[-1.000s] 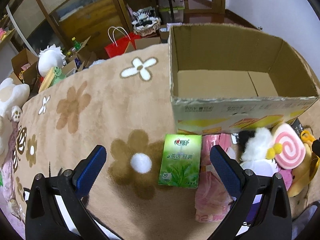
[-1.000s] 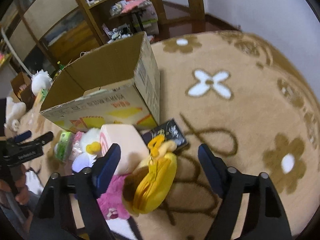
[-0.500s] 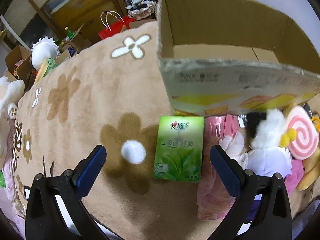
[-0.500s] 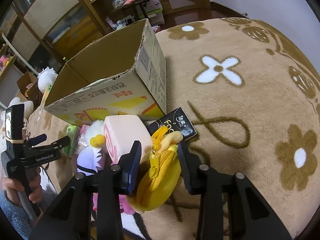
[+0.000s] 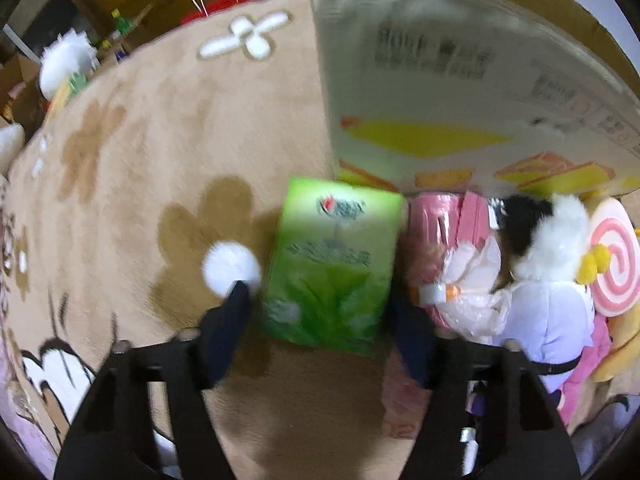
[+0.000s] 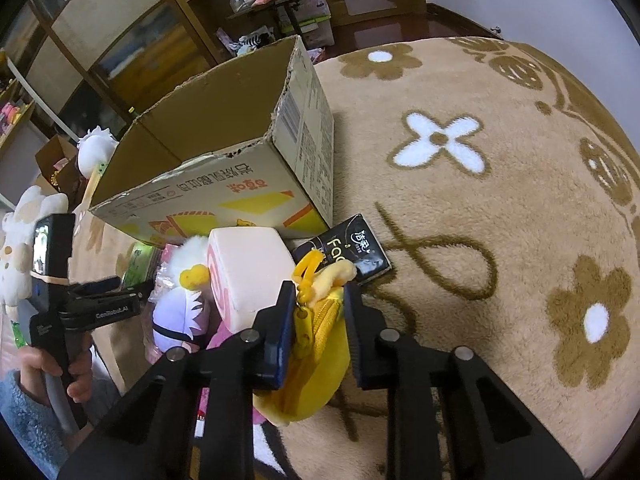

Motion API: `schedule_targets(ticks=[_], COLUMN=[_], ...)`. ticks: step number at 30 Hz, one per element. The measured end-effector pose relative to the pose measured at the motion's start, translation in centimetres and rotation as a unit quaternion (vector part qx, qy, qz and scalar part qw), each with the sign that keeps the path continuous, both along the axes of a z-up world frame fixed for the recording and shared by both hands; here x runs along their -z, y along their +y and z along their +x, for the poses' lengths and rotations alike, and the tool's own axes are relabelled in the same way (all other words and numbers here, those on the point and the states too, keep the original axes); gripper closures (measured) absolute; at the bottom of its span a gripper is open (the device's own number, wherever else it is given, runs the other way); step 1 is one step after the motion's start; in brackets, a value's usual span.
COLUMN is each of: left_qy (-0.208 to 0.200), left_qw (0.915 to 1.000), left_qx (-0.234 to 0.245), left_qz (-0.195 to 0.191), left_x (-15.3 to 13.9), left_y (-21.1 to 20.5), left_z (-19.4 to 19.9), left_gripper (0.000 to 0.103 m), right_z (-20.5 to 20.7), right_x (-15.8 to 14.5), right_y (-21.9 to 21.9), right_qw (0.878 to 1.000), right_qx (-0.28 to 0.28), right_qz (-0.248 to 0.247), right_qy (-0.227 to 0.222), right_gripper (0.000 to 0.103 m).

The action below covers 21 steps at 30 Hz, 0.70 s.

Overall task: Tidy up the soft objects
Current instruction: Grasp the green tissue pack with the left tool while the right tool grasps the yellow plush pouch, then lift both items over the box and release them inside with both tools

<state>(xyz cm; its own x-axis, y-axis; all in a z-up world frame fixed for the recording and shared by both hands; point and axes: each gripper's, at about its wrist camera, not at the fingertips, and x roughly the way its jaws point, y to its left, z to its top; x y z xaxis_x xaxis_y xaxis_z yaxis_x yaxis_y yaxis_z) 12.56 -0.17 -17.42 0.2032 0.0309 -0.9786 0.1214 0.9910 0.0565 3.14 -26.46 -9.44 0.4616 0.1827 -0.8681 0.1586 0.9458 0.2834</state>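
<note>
A green tissue pack (image 5: 332,260) lies flat on the carpet in front of the open cardboard box (image 5: 440,92). My left gripper (image 5: 320,308) points down over it, jaws closing, one finger just outside each long side of the pack. Beside it lie pink packs (image 5: 436,220), a white plush duck (image 5: 548,240) and a pink swirl roll plush (image 6: 248,268). My right gripper (image 6: 320,308) is shut on a yellow plush pouch (image 6: 316,344) near its zipper. A black tissue pack (image 6: 352,248) rests just beyond the pouch.
A beige flower-patterned carpet (image 6: 500,200) stretches to the right of the box. A person's hand (image 6: 76,376) holds the left gripper's handle. White plush toys (image 6: 16,232) sit at the far left. A red bag (image 5: 224,4) and shelves stand beyond the carpet.
The left gripper sank toward the green pack and its jaws narrowed around it. The right gripper's jaws closed from wide apart onto the yellow pouch.
</note>
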Motion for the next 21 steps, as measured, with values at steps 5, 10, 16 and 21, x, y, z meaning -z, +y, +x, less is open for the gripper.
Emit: schedule_targets(ticks=[5,10,16,21], left_qy=[-0.023,-0.061,-0.114,-0.159], left_qw=[0.9997,0.9981,0.9933,0.9871], left_qx=[0.000,0.000,-0.006,-0.005], left_qz=[-0.009,-0.008,-0.019,-0.019], left_x=[-1.2,-3.3,-6.7,-9.3], left_y=[0.2,0.5,0.8,0.8], left_z=[-0.3,-1.1,-2.2,-4.1], left_gripper=[0.047,0.048,0.048,0.048], right_z=[-0.2,-0.8,-1.6,-2.3], right_x=[-1.0,-2.5,-4.9,-7.2], right_y=[-0.1,-0.4,0.0,0.9], right_qw=[1.000,0.998,0.994,0.988], right_qx=[0.004,0.008,0.005,-0.007], right_qz=[-0.009,-0.013,-0.032,-0.062], right_qy=[-0.021,-0.054,-0.105,-0.141], right_gripper=[0.081,0.082,0.082,0.083])
